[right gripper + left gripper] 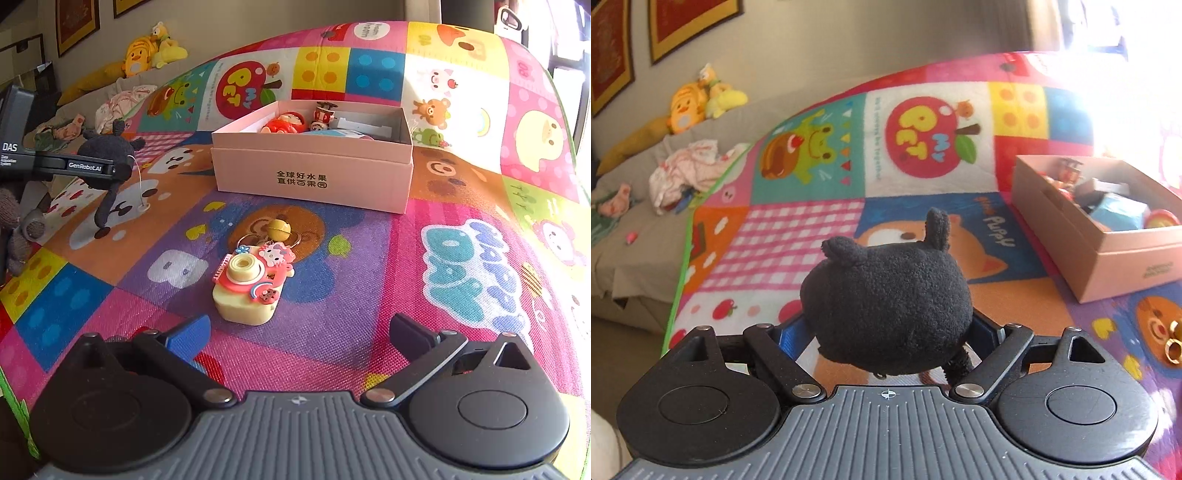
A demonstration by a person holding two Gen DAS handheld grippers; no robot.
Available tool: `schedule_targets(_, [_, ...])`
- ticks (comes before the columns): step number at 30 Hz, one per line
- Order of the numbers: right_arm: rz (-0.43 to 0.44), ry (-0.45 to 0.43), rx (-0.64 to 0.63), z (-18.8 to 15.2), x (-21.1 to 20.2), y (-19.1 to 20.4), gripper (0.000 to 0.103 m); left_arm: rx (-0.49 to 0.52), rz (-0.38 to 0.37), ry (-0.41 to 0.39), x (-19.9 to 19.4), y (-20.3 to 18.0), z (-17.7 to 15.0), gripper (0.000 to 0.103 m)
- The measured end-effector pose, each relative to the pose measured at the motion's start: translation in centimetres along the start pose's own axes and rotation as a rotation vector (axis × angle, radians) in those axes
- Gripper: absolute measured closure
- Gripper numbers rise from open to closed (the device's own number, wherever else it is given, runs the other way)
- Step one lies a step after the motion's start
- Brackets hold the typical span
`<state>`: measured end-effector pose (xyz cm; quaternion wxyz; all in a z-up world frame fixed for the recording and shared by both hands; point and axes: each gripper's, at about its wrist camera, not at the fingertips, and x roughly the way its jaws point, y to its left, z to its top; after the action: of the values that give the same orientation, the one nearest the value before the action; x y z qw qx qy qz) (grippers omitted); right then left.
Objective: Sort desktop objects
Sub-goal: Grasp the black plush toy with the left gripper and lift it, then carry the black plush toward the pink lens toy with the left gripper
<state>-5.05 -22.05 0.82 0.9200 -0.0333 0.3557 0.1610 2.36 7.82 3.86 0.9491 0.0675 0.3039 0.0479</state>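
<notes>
My left gripper (pixel 890 332) is shut on a black plush toy (pixel 886 302) and holds it above the colourful play mat (pixel 812 229). The toy and left gripper also show at the left of the right wrist view (pixel 107 155), lifted off the mat. A pink cardboard box (pixel 1115 258) with several small toys stands to the right; in the right wrist view the box (pixel 314 173) is straight ahead. My right gripper (pixel 299 332) is open and empty, just short of a toy camera keychain (pixel 247 288) lying on the mat.
A yellow ball charm (pixel 279 229) and key rings lie beyond the camera. Gold rings (pixel 1174 339) lie at the mat's right edge. A grey sofa (pixel 639 229) with clothes and yellow plush toys (pixel 698 99) is at the left.
</notes>
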Motion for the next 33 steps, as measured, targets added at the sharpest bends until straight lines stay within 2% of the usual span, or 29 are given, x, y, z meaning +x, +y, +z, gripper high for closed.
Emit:
schedule_targets(6, [0.001, -0.010, 0.004, 0.0, -0.1, -0.1, 0.000, 0.257, -0.118, 0.022, -5.0, -2.3, 0.3, 0.013])
schedule_targets(12, [-0.007, -0.020, 0.005, 0.0, -0.3, 0.0, 0.000, 0.428, -0.262, 0.136, -6.9, -5.1, -1.3, 0.012])
schedule_targets(15, [-0.006, -0.026, 0.003, 0.0, -0.4, 0.0, 0.000, 0.467, -0.291, 0.148, -6.8, -6.4, -2.1, 0.011])
schedule_targets(24, [-0.010, -0.010, 0.009, 0.0, -0.2, 0.0, 0.000, 0.370, -0.312, 0.091, -3.3, -9.4, -0.4, 0.007])
schedule_targets(31, [-0.015, 0.016, 0.004, 0.1, 0.3, 0.0, 0.000, 0.202, -0.400, 0.102, 0.3, -11.4, 1.9, 0.007])
schedule_targets(33, [-0.018, 0.019, 0.001, 0.1, 0.3, 0.1, 0.000, 0.169, -0.454, 0.095, 0.2, -11.9, 2.2, 0.007])
